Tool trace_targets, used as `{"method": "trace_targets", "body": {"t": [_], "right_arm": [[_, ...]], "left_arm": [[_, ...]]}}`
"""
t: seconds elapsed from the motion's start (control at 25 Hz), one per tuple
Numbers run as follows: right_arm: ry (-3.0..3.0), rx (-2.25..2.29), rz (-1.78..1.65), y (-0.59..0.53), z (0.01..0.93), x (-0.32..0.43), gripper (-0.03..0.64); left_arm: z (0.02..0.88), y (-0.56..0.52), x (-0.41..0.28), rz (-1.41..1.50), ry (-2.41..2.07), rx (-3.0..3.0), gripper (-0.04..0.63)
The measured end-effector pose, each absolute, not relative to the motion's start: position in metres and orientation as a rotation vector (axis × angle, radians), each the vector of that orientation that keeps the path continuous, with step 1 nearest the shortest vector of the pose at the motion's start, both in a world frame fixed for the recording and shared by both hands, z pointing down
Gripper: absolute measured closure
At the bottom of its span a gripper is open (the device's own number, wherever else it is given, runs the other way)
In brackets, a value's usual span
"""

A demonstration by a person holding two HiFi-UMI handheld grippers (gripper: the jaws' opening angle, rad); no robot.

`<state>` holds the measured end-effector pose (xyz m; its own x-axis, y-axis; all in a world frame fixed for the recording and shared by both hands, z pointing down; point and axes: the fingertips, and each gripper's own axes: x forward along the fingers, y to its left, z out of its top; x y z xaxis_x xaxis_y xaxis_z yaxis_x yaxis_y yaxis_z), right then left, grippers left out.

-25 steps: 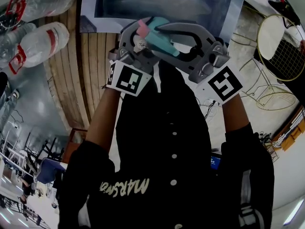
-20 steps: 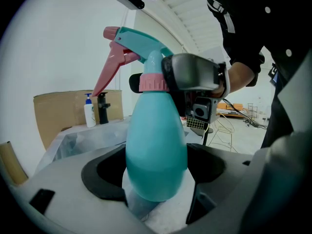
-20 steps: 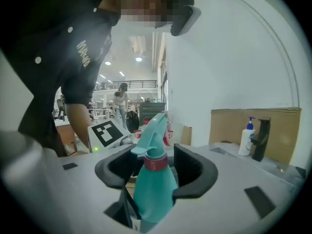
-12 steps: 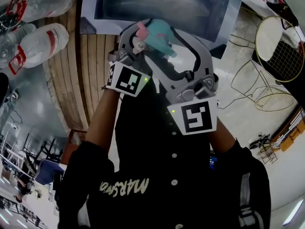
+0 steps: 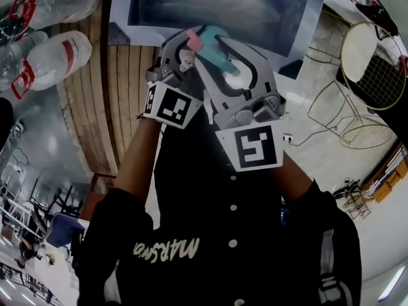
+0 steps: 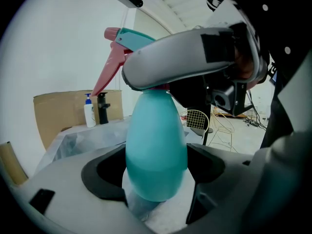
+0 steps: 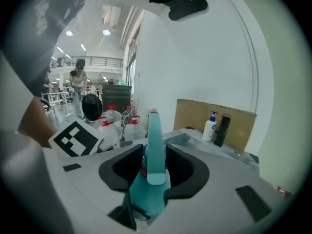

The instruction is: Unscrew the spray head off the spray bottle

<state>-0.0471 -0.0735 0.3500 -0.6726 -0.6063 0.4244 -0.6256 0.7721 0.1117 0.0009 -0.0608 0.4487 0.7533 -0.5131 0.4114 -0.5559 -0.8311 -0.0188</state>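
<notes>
The left tool is clamped on the belly of the teal bottle, which it holds in the air in front of the person. The bottle's smooth, thin wall probably flexes and slips, so a firm hold low on the belly suits it. Beyond the left tool's jaws sits the head with its pink trigger. The right tool has just been closing and grips the head at its neck. That stiff collar looks like the place to twist, not the springy trigger.
</notes>
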Motion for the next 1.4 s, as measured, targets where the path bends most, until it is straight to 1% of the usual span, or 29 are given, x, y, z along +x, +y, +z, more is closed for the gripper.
{"method": "trace_targets", "body": {"t": [0.2,0.48,0.6,0.68,0.88,1.0,1.12,1.16,1.28,1.4], "right_arm": [[-2.689,0.518,-0.064,-0.063,0.349,-0.05,0.459],[-2.855,-0.068,-0.111,-0.05,0.347,-0.046,0.46],[-2.873,-0.221,-0.075,-0.048,0.346,-0.045,0.46],[-2.863,-0.237,-0.046,-0.05,0.346,-0.046,0.457],[-2.91,-0.131,0.09,-0.051,0.341,-0.04,0.435],[-2.901,-0.091,0.112,-0.05,0.343,-0.038,0.401],[-2.897,0.054,0.147,-0.059,0.339,-0.03,0.354],[-2.924,0.142,0.172,-0.064,0.331,-0.024,0.342],[-2.978,0.547,0.256,-0.074,0.306,-0.001,0.339],[-2.863,0.961,0.387,-0.063,0.306,0.016,0.341]], "left_arm": [[0.448,-0.062,0.002,0.619,-0.844,2.855,0.201],[0.45,-0.061,0.006,0.627,-0.79,2.881,0.201],[0.45,-0.061,0.008,0.629,-0.784,2.879,0.201],[0.449,-0.062,0.007,0.629,-0.786,2.873,0.201],[0.449,-0.06,0.011,0.635,-0.789,2.877,0.201],[0.449,-0.06,0.01,0.637,-0.789,2.876,0.201],[0.447,-0.061,0.009,0.637,-0.791,2.874,0.201],[0.447,-0.062,0.009,0.636,-0.792,2.874,0.201],[0.448,-0.062,0.009,0.633,-0.799,2.871,0.201],[0.448,-0.062,0.007,0.629,-0.81,2.864,0.201]]}}
